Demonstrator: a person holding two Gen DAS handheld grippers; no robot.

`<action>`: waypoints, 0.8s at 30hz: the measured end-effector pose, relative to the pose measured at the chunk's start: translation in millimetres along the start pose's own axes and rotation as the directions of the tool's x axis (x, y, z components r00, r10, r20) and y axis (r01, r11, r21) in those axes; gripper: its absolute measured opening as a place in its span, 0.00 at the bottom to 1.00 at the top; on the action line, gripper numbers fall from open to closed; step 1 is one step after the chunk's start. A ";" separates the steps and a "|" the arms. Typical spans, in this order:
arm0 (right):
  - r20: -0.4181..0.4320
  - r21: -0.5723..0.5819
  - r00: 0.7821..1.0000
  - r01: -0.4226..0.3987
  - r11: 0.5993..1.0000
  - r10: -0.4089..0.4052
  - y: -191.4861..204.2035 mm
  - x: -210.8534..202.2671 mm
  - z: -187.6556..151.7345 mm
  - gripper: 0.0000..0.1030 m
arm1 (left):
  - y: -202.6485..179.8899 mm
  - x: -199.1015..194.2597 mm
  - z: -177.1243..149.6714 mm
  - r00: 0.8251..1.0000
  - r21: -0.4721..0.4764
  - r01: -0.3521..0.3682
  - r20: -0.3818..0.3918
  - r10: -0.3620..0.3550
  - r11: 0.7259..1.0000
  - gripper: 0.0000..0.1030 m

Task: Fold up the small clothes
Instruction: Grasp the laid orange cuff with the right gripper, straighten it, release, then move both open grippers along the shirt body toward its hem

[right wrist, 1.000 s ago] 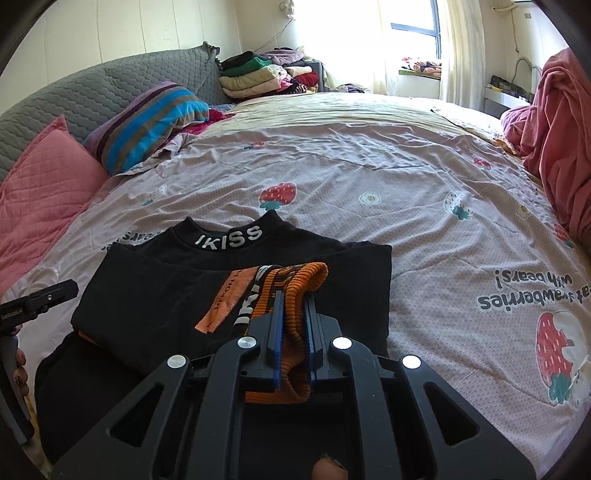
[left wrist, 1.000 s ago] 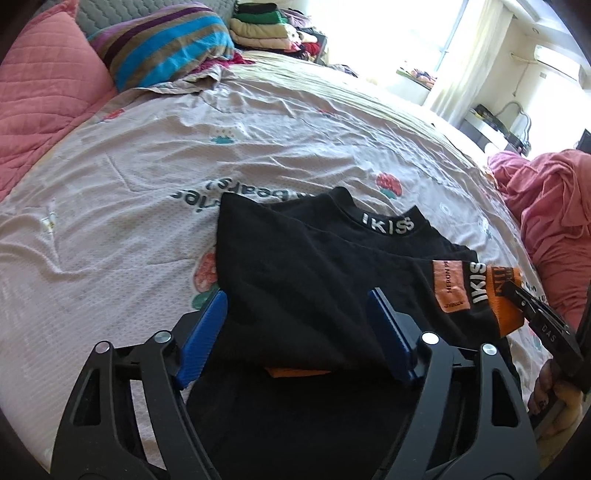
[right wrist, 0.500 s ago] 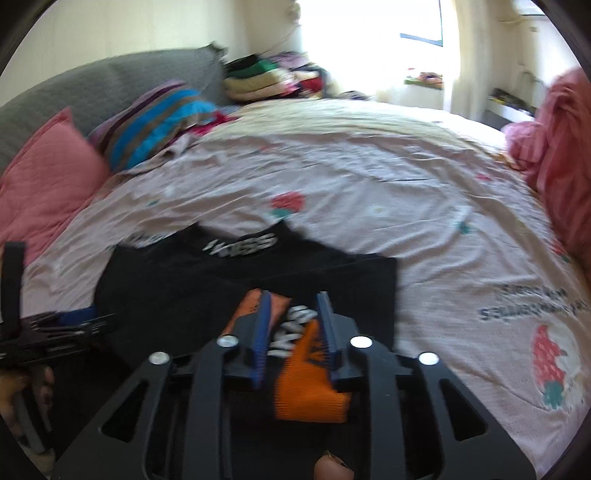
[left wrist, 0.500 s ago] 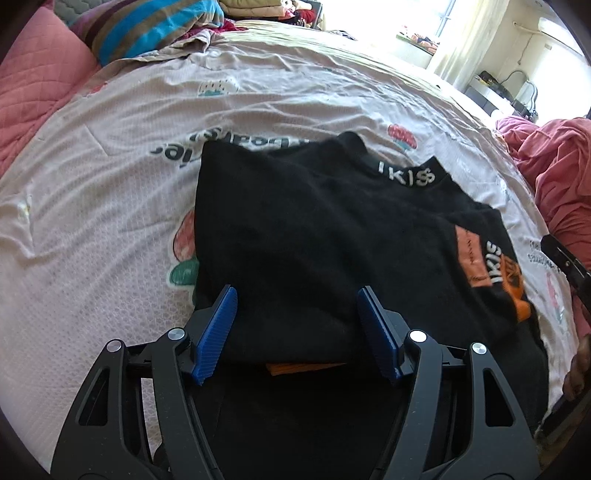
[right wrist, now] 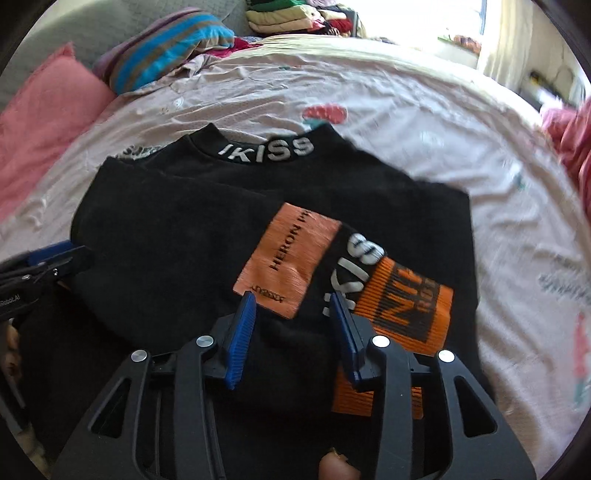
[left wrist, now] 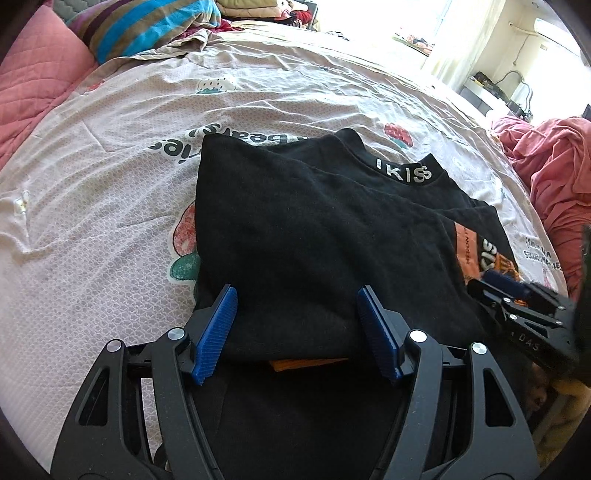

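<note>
The black sweatshirt [left wrist: 314,236] is lying part-folded on the bed [left wrist: 110,184], collar at 12 o'clock. The left tool [left wrist: 295,325] is being held apart over its near fold at 6 o'clock. The right tool [right wrist: 291,325], jaws just opened, is clamping nothing above the orange-cuffed sleeve [right wrist: 402,295].

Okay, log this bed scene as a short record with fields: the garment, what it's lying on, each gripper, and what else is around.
garment: black sweatshirt, sleeves folded in, orange patch facing up
collar: on the far side, white lettering
surface: printed bedsheet
left gripper: open, blue pads over the near hem
right gripper: jaws have just been opening, pads clear of the orange cuff, which lies flat
nearby: striped pillow, pink cushion
</note>
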State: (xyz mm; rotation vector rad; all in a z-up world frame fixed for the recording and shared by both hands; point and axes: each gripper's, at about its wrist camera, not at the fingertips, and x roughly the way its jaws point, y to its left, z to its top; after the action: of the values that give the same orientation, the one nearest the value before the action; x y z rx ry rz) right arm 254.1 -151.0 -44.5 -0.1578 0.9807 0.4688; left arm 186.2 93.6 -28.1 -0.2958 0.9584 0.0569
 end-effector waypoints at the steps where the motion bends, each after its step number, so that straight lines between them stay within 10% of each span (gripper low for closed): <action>1: 0.003 0.016 1.000 -0.012 1.000 0.012 -3.1 -1.2 -1.1 0.37 | 0.7 -0.3 -0.5 1.000 -0.002 0.004 0.001 -0.004 1.000 0.58; 24: 0.138 0.077 0.989 -0.066 0.995 0.055 4.7 -48.8 -12.0 0.72 | -0.7 -20.2 -3.7 0.999 -0.033 0.018 0.044 -0.016 0.999 0.58</action>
State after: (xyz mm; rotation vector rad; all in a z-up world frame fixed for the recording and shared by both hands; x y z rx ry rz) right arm 220.2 -166.0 -10.4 -0.0223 0.8708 0.4880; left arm 171.8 93.6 -13.5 -0.3319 0.9125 0.0634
